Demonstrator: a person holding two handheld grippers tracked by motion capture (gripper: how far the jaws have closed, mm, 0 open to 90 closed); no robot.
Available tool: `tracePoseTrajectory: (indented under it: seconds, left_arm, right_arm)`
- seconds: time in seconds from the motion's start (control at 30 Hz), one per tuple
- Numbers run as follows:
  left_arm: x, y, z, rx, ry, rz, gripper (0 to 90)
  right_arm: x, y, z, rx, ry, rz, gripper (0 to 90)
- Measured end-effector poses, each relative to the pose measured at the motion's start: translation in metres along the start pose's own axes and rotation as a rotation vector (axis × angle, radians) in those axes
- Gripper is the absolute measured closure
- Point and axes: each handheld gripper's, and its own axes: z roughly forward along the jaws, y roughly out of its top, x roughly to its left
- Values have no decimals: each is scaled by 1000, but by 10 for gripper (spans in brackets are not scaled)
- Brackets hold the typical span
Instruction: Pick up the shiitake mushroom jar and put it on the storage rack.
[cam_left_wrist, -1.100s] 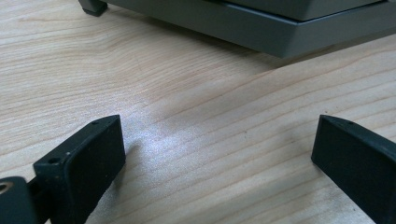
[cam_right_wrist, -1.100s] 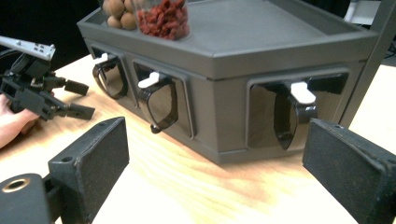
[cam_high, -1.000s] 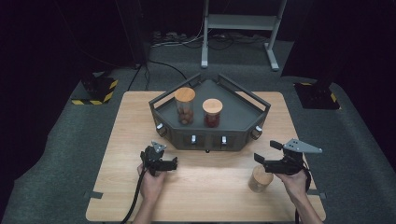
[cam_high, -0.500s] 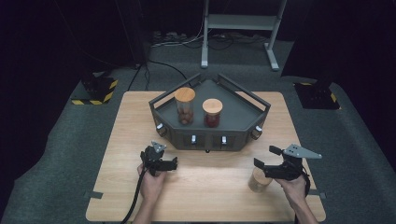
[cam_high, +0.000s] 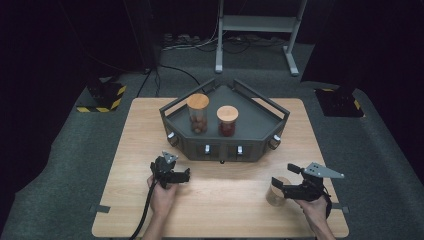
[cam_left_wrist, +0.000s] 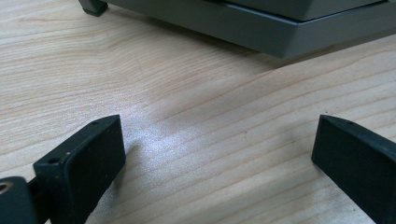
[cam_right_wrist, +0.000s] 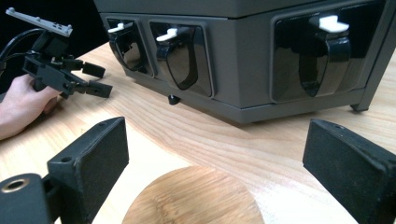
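The right gripper (cam_high: 286, 179) hangs with jaws wide apart over a wood-lidded jar (cam_high: 276, 191) standing on the table (cam_high: 125, 150) near its front right edge. The lid (cam_right_wrist: 194, 196) sits low between the jaws, not touched. The left gripper (cam_high: 186, 173), also wide open and holding nothing, rests well apart, just before the rack (cam_high: 260, 150).

Bright overhead-lit table (cam_high: 220, 210), dark surroundings, soft glare, blurred close-ups.
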Motion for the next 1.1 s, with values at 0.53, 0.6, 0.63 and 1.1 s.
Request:
tracePoseTrajectory:
  seconds: [0.53,0.6,0.63,1.1]
  left_arm:
    - [0,0,0,0,0,0,26]
    - [0,0,0,0,0,0,26]
    - [0,0,0,0,0,0,26]
    - [0,0,0,0,0,0,26]
  right_arm:
    - [9,-18,-1,24,5,-41,65]
    - [9,-21,-1,27,2,-40,65]
    - [9,-23,-1,29,-2,-42,65]
    - [15,-39,6,72,-19,-81,93]
